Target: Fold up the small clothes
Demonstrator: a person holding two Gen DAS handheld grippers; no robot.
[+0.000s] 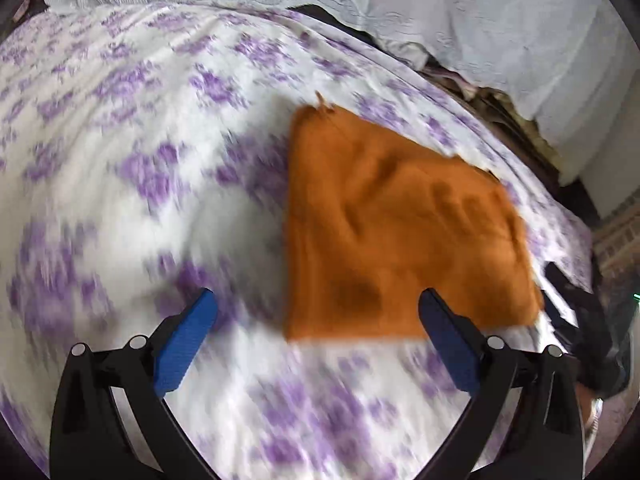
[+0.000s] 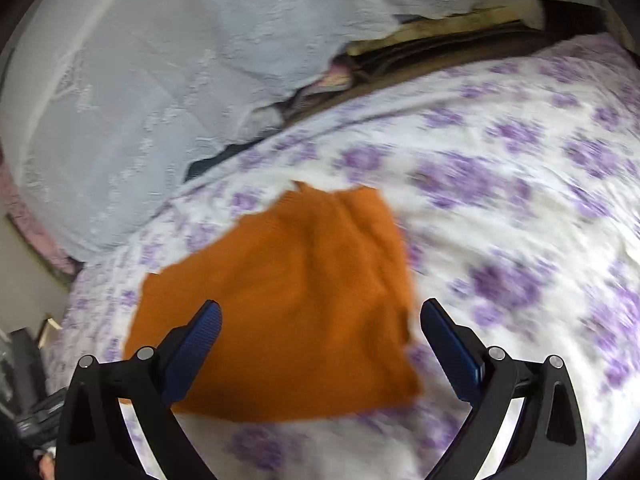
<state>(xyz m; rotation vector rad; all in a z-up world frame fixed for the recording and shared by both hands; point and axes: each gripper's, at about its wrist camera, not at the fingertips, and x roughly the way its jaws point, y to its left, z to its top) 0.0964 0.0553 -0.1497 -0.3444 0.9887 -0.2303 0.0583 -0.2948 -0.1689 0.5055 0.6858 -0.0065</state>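
On the purple-flowered bedspread (image 1: 120, 128) lies the orange garment (image 1: 400, 232), a small knitted piece already doubled into a rough square, and everything else is best placed against it. To its left, seen from the left wrist camera, is nothing but bare bedspread, and the left gripper (image 1: 318, 312) hovers off the garment's near left corner with its blue pads spread wide and nothing between them; only the right-hand pad overlaps the near hem. Moving across, the garment's middle shows soft rumples and a darker dent, so the layers do not look pressed flat. Further right, the right gripper (image 2: 320, 320) hangs over the near edge of the garment (image 2: 288, 312), also spread wide and empty, its left pad over the cloth and its right pad just past the ragged right edge. Beyond the garment's far edge a pale lace cover (image 2: 140, 80) is heaped up. Both views are smeared, which suggests quick movement, and that seems to me the main risk: a hurried pinch could catch only the top layer, or snag the bedspread along with the knit, and drag the fold open. Because the two grippers sit unevenly along the near edge, a lift from here could also skew the square.
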